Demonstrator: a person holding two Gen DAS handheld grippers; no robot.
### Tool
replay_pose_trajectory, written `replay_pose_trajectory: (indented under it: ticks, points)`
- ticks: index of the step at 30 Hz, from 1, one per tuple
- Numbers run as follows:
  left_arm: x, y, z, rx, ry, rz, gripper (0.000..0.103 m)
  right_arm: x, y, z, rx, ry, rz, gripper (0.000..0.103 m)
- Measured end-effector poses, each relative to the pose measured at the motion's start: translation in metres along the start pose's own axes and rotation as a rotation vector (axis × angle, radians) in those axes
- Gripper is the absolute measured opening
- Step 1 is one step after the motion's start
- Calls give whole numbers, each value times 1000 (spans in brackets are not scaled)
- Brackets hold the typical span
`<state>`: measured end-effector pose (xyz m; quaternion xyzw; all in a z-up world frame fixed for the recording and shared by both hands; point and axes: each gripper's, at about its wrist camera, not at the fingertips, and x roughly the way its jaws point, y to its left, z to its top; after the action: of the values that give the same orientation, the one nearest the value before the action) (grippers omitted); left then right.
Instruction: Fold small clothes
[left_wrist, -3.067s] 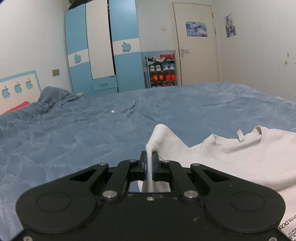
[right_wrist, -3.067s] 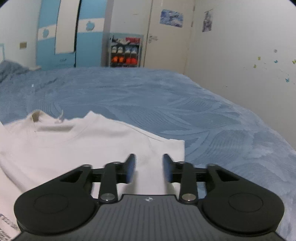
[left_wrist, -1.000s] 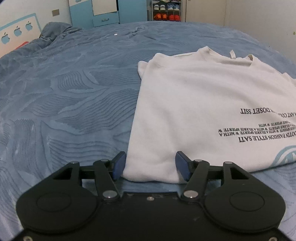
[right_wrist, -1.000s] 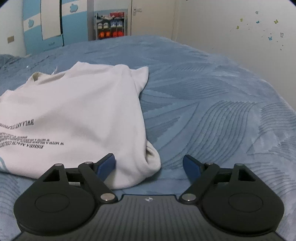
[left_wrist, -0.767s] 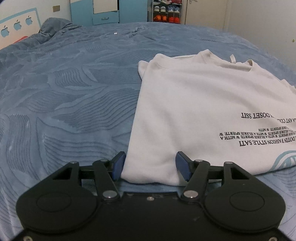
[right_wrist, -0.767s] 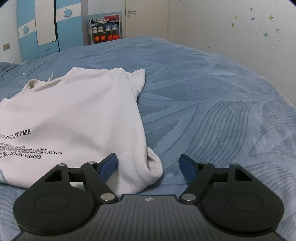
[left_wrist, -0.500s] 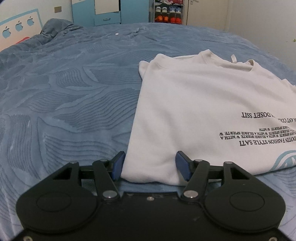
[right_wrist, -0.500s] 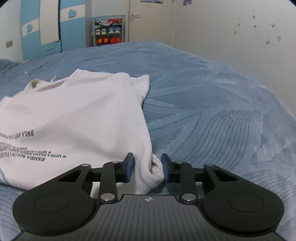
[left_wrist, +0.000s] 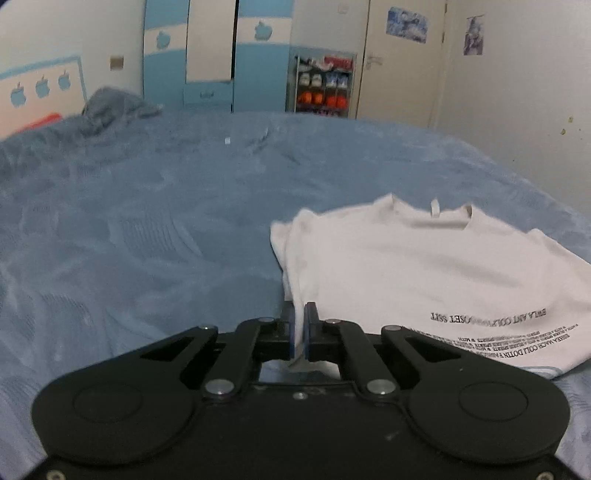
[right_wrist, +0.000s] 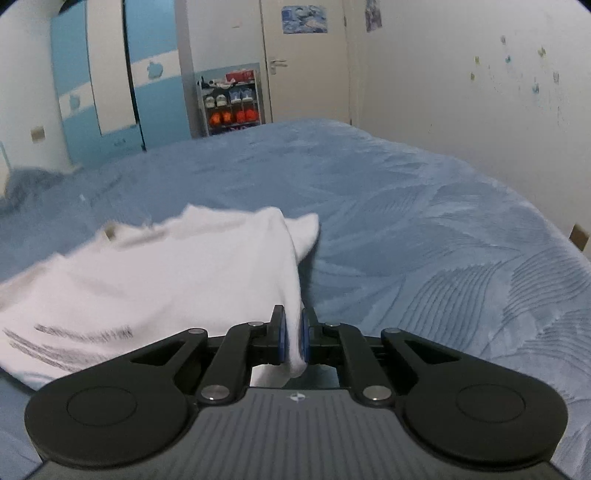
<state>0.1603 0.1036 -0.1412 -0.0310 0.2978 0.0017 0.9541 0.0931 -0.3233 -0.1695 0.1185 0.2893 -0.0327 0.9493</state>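
Observation:
A white T-shirt (left_wrist: 424, 266) with black upside-down lettering lies on the blue bedspread (left_wrist: 147, 221), its collar at the far end. My left gripper (left_wrist: 300, 321) is shut on the shirt's near left hem corner, and the cloth rises from the bed into the jaws. In the right wrist view the same T-shirt (right_wrist: 166, 266) spreads to the left, and my right gripper (right_wrist: 293, 334) is shut on its near right hem corner. The right sleeve (right_wrist: 304, 229) is folded onto the shirt's edge. Both held corners are lifted off the bed.
A blue and white wardrobe (left_wrist: 221, 55), a shoe rack (left_wrist: 321, 85) and a closed door (left_wrist: 402, 59) stand beyond the far side of the bed. A bunched blanket (left_wrist: 114, 105) sits at the far left. A wall (right_wrist: 480, 92) runs along the bed's right side.
Both grippers have closed on the near hem corners, the right first, then the left. Both have since lifted, raising the shirt's near edge, and the views now tilt up toward the room.

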Motion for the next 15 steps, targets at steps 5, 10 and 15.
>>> replay_pose_trajectory:
  ticks: [5,10,15]
  points:
    - [-30,-2,9,15,-48,-3,4,-32,4,16,18,-18,57,9]
    - [-63,-4,16,24,-56,-9,5,-69,11,22,-27,-45,81,9]
    - [-97,-9,2,74,-66,-14,4,-102,12,12,-68,-58,78,9]
